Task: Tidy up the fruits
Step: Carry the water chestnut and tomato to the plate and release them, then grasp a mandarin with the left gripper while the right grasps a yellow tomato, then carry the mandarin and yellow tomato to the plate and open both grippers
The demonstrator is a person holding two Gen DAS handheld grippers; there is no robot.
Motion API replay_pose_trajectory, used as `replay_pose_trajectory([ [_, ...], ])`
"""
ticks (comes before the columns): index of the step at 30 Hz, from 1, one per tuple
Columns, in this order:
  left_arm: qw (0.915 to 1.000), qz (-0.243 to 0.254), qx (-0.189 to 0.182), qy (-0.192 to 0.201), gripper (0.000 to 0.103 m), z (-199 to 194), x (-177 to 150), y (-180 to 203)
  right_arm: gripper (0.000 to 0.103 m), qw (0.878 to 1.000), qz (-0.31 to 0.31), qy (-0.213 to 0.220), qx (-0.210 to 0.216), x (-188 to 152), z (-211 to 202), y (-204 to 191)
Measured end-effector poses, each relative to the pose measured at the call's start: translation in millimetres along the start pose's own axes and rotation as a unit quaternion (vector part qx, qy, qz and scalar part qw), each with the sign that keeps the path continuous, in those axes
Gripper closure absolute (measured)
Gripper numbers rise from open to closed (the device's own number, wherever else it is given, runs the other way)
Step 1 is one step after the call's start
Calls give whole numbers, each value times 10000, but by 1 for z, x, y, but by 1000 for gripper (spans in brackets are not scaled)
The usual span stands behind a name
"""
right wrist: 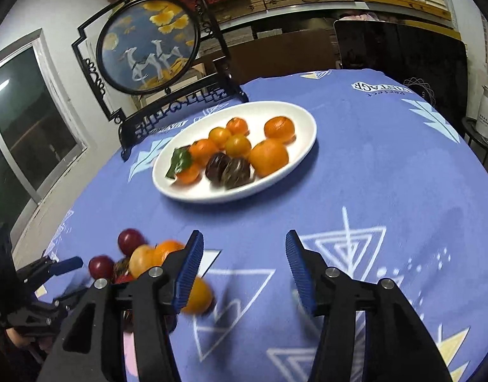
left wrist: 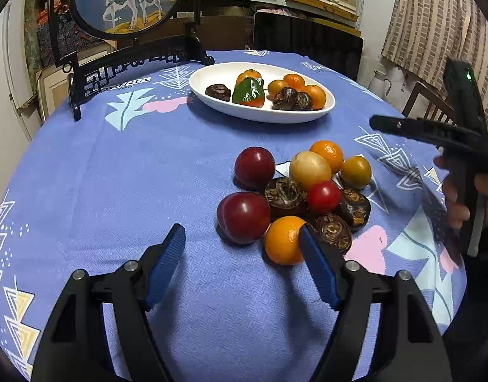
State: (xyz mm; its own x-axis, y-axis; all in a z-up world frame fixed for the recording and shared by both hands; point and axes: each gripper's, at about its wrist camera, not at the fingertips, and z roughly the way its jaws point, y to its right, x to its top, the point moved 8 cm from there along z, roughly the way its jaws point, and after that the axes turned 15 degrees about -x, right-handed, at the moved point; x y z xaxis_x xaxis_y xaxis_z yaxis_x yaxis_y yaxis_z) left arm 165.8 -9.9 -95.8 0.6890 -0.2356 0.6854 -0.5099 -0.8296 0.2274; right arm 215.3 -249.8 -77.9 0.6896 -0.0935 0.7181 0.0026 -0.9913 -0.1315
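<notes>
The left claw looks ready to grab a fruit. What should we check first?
1. Left claw open: ok, nothing between its fingers.
2. Lined up on a fruit: not ok, the nearest orange sits by its right finger, off centre.
3. Room in the white plate: ok, bare space shows.
4. Right claw out of the way: ok, open and off to the side.
5. Pile steady: cannot tell, fruits lean together.

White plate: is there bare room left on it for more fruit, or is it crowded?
The white plate is crowded through its middle with oranges and dark fruits. Bare rim shows at its near edge and far right end. Tablecloth right of it lies open.
</notes>
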Motion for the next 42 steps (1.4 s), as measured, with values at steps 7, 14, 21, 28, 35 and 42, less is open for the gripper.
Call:
replay_pose_trajectory([
  [7, 9993, 299, -210, -96, 44, 5, 0, 28, 49, 9999, 90, -136, -2, -25, -3, 3],
  [14, 9985, 316, -346, -284, 54, 23, -6, 41, 49, 9994, 217, -221, 138, -29, -1, 7],
  [21, 9984, 239, -466, -195, 62, 27, -5, 38, 49, 9994, 124, -189, 279, -30, -5, 1],
  [28, 9977, 340, -481, -341, 66, 26, -13, 43, 49, 9989, -118, -201, 409, -34, -8, -10],
  [35, 9982, 373, -252, -390, 67, 35, -5, 42, 49, 9988, -216, -248, 371, -36, -8, -13],
  [42, 9986, 325, -365, 181, 68, 17, 2, 42, 49, 9963, -687, -446, 262, -39, 3, -40],
])
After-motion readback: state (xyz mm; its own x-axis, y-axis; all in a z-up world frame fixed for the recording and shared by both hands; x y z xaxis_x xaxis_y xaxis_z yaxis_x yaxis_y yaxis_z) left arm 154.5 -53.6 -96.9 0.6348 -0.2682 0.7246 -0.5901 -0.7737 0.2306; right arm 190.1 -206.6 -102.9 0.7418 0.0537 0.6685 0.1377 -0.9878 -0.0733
